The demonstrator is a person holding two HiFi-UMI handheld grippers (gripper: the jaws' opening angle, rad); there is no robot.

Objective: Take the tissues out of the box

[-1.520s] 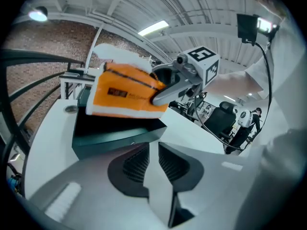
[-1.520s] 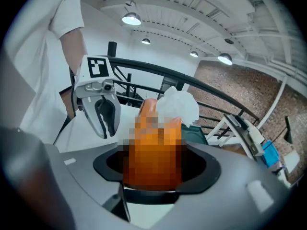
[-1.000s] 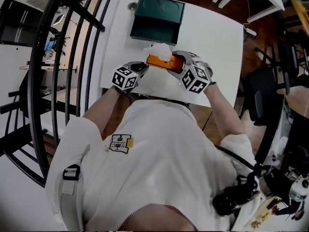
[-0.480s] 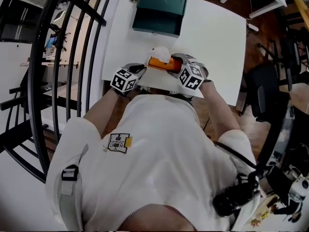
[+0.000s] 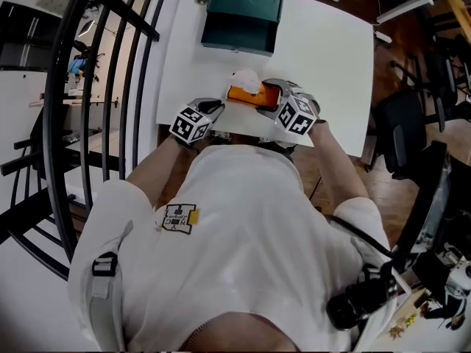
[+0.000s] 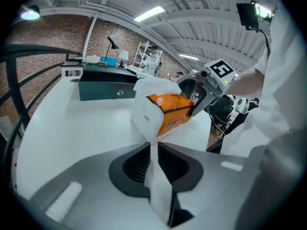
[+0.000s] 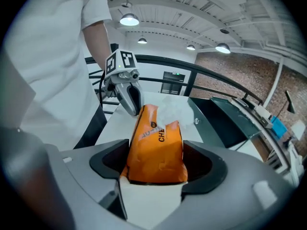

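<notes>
An orange tissue pack (image 5: 246, 94) hangs tilted just above the white table (image 5: 331, 57), near its front edge. My right gripper (image 7: 156, 164) has the pack (image 7: 158, 147) between its pads, which touch both sides; its jaws are opening. White tissue (image 7: 170, 108) puffs out of the pack's far end. My left gripper (image 6: 152, 150) is shut on a strip of that white tissue (image 6: 147, 111), which runs from the pack (image 6: 173, 110) down through its jaws. In the head view the left gripper (image 5: 215, 109) sits left of the pack and the right gripper (image 5: 269, 94) right of it.
A dark green metal box (image 5: 243, 17) stands at the back of the table. Black stair railings (image 5: 96, 87) run along the left side. A dark chair (image 5: 408, 131) stands to the right, beyond the table's edge.
Both grippers stay at the pack near the table's front edge. The right gripper's marker cube has shifted a little to the right.
</notes>
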